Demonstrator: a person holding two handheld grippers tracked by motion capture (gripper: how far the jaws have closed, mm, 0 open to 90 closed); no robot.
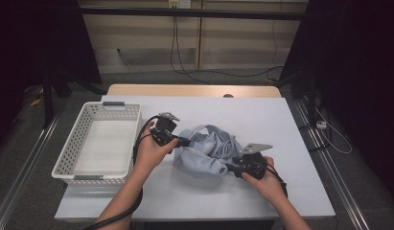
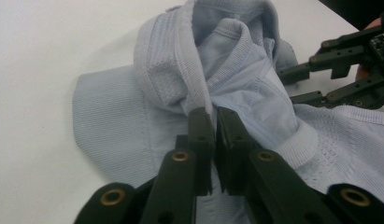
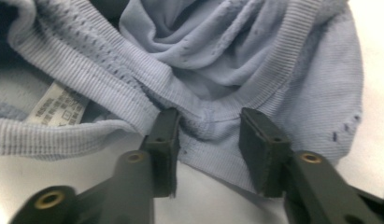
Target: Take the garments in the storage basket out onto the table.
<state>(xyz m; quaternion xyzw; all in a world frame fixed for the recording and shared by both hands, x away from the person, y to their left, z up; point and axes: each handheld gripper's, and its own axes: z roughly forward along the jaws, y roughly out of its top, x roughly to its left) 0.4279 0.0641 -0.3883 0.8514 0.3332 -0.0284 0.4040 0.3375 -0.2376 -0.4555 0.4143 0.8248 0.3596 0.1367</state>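
A crumpled light-blue knit garment lies in the middle of the white table. My left gripper reaches it from the left; in the left gripper view its jaws are shut on a raised fold of the garment. My right gripper is at the garment's near right edge. In the right gripper view it stands open, its fingers on either side of the ribbed hem. A white care label shows inside the garment. The right gripper also shows open in the left gripper view.
A white perforated basket stands at the table's left edge, with nothing in it. A wooden tabletop edge runs behind the white surface. Cables hang down the back wall and lie on the floor at the right.
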